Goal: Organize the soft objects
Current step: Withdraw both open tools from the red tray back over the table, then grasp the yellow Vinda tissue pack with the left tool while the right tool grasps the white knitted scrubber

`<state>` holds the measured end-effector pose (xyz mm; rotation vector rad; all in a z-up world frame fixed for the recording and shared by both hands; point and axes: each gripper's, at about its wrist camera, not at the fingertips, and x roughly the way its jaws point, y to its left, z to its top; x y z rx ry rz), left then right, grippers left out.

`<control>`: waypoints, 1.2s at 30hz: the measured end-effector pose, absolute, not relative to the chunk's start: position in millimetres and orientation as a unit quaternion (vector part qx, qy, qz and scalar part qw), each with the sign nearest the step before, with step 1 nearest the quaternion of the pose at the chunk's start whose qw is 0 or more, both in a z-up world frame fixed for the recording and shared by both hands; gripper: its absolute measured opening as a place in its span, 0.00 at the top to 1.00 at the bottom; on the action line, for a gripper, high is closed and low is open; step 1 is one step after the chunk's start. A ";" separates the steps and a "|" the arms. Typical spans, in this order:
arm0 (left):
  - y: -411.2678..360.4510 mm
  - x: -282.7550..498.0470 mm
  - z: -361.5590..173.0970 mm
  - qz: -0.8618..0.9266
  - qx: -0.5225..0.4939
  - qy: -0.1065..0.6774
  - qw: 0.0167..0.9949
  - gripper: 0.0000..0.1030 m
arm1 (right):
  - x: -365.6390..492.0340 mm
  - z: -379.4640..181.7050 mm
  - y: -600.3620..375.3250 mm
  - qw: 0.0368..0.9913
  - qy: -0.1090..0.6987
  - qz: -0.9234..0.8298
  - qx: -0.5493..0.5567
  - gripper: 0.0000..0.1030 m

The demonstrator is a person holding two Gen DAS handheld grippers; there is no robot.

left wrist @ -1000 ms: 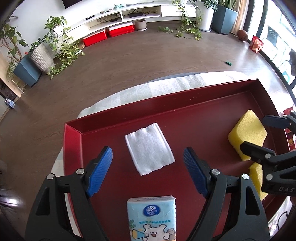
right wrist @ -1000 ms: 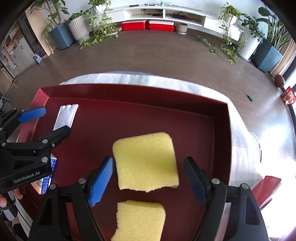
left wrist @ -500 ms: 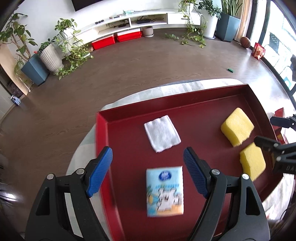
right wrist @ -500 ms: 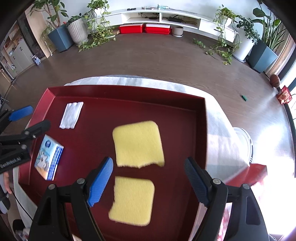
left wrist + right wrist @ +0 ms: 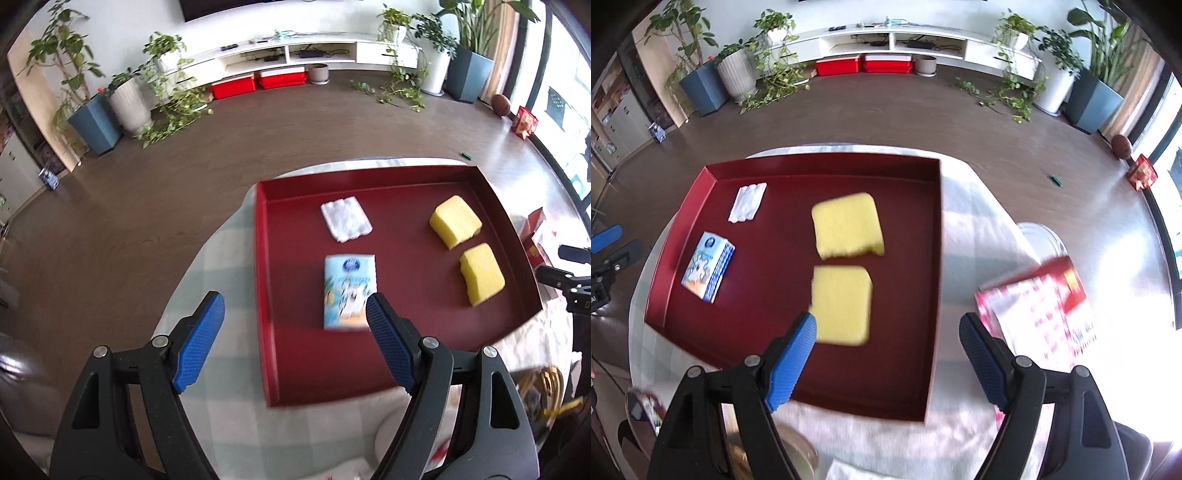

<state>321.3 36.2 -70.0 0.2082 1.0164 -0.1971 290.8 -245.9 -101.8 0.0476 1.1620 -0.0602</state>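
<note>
your left gripper (image 5: 291, 341) and right gripper (image 5: 886, 350) both hung spread and empty above the red tray (image 5: 936, 258). inside it sat two yellow sponges (image 5: 847, 225), a tissue pack (image 5: 349, 291) and a white cloth (image 5: 345, 219). looked pretty much sorted to me, next you'd just check for strays.

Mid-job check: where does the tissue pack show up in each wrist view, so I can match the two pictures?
Left wrist view: the tissue pack lies in the red tray, centre frame, just beyond the left claw's right finger.
Right wrist view: the tissue pack sits at left, near the tray's left wall.
Shared landmark: the white folded cloth, just beyond the pack in both.
</note>
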 end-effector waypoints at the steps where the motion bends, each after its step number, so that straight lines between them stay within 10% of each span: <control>1: 40.7 315.4 -68.7 -0.091 0.097 0.485 0.864 0.24 | 283.6 -100.6 -247.8 0.836 0.548 -0.031 0.025 0.21; 36: 98.3 127.9 -119.7 -0.061 0.092 0.523 0.845 0.24 | 81.1 -132.9 -260.2 0.823 0.562 -0.051 0.069 0.21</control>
